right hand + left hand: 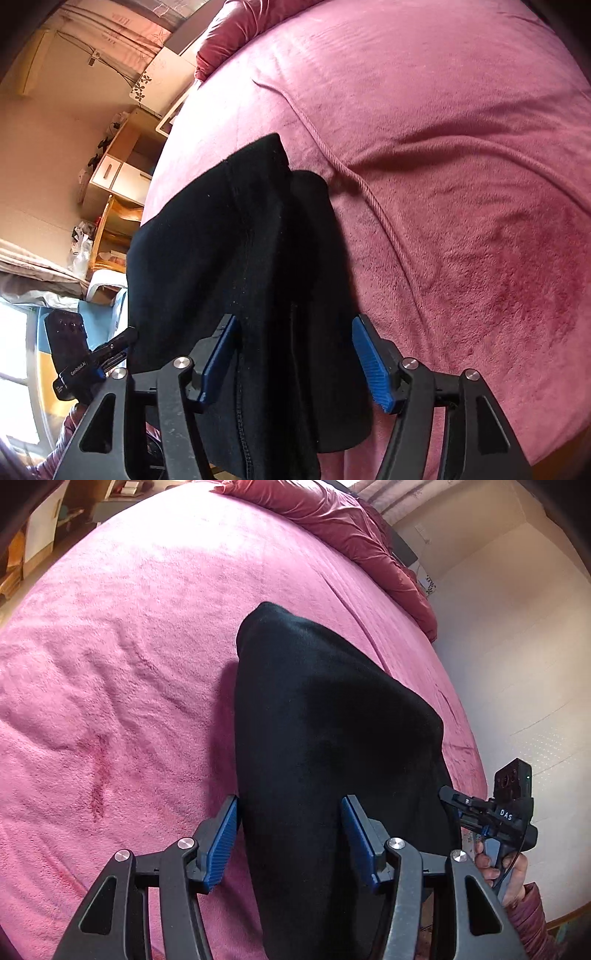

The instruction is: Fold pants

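Observation:
Black pants (pixel 325 746) lie as a long dark band on the pink fleece bed cover (pixel 129 664), running away from me. In the left wrist view my left gripper (pixel 290 812) is open, its blue pads either side of the near end of the pants. My right gripper shows at the right edge (pixel 456 801) beside the fabric. In the right wrist view the pants (pixel 229 258) show a stitched seam and a folded layer. My right gripper (pixel 295 332) is open, straddling the near end of the cloth. The left gripper (pixel 122 341) shows at the lower left.
A dark red duvet (pixel 351 528) is bunched along the far edge of the bed. A white wall (pixel 517 664) stands right of the bed. Wooden shelves and drawers (pixel 118 177) stand beyond the bed's left side. A raised ridge (pixel 369 192) crosses the cover.

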### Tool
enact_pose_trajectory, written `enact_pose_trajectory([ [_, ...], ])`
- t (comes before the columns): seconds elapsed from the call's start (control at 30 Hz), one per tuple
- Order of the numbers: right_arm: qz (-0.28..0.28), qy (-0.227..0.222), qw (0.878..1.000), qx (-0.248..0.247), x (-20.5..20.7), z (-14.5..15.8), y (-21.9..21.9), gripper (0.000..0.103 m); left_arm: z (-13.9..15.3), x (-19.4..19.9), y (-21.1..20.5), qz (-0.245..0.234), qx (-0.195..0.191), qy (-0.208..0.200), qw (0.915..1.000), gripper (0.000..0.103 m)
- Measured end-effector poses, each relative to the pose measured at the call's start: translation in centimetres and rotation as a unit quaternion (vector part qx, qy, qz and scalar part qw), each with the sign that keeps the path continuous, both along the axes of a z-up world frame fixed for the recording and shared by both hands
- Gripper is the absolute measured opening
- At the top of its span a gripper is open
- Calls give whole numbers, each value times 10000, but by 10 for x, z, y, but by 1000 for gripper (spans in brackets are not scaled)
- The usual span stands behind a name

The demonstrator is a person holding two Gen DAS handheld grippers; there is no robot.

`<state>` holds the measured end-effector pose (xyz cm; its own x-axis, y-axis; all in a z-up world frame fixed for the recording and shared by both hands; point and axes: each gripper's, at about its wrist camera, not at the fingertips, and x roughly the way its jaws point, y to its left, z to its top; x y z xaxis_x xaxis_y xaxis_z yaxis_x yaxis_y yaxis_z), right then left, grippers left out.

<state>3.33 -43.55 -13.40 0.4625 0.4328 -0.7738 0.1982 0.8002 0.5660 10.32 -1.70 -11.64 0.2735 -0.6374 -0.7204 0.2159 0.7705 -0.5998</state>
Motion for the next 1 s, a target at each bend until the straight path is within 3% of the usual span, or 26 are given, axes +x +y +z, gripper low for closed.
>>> enact_pose_trajectory([
  [0.1,11,22,9997,227,5,-10,-1,64,-10,3,-1,-10,-226,243,9994,57],
  [0.2,144,26,9995,277,8,-15,2,52,-19,8,-3,-44,-528,512,9973,57],
  [0.33,255,-82,9994,196,8,-6,10,38,-17,6,-6,-142,-718,365,9967,45],
  [0.63,792,-691,9945,37,50,47,52,35,31,16,25,7,-1051,-269,9941,40],
  [0.8,1013,-909,9907,59,111,59,86,35,58,54,54,287,-810,-635,9943,40],
  [1.0,1164,-860,9894,91,191,59,129,35,70,111,85,723,-390,-808,9933,41],
])
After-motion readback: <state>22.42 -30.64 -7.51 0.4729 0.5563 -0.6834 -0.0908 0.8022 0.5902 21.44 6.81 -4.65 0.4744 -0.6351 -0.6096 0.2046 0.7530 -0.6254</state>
